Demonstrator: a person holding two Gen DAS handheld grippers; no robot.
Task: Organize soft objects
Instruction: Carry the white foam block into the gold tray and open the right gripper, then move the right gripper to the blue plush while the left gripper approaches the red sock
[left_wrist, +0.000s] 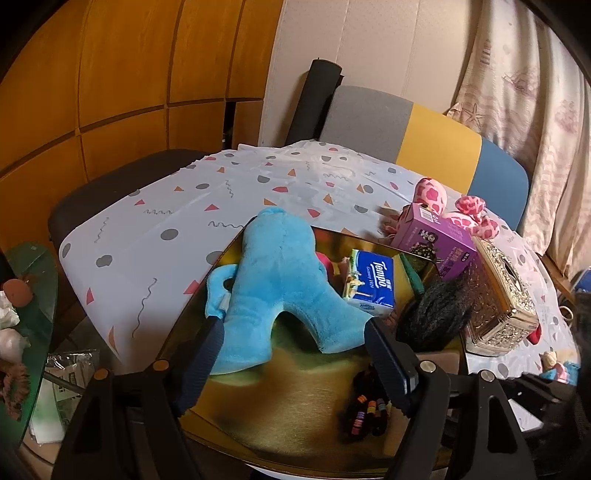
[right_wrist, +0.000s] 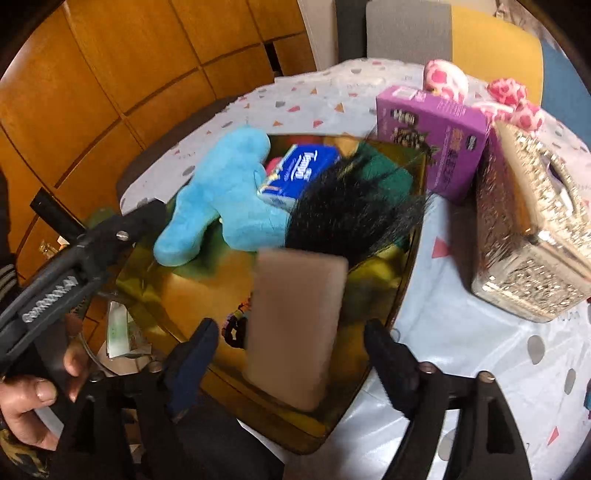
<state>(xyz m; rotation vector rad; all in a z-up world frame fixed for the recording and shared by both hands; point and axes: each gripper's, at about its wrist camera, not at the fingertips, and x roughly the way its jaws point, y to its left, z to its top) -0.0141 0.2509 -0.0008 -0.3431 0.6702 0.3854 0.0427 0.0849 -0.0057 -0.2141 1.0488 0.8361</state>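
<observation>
A gold tray (left_wrist: 295, 435) (right_wrist: 173, 291) holds a blue plush toy (left_wrist: 280, 284) (right_wrist: 221, 199), a blue Tempo tissue pack (left_wrist: 371, 280) (right_wrist: 299, 173), a black furry brush (left_wrist: 436, 314) (right_wrist: 351, 214), something green and some hair ties (left_wrist: 365, 410). My left gripper (left_wrist: 291, 332) is open, its fingers either side of the plush's legs. My right gripper (right_wrist: 291, 332) is open. A blurred beige block (right_wrist: 295, 332) is between its fingers, free of them, over the tray.
A purple box (left_wrist: 436, 240) (right_wrist: 439, 136), a pink spotted plush (left_wrist: 461, 206) (right_wrist: 509, 96) and an ornate silver tissue box (left_wrist: 498, 295) (right_wrist: 532, 221) stand on the patterned tablecloth (left_wrist: 166, 229) right of the tray. A chair back (left_wrist: 424, 129) stands behind the table.
</observation>
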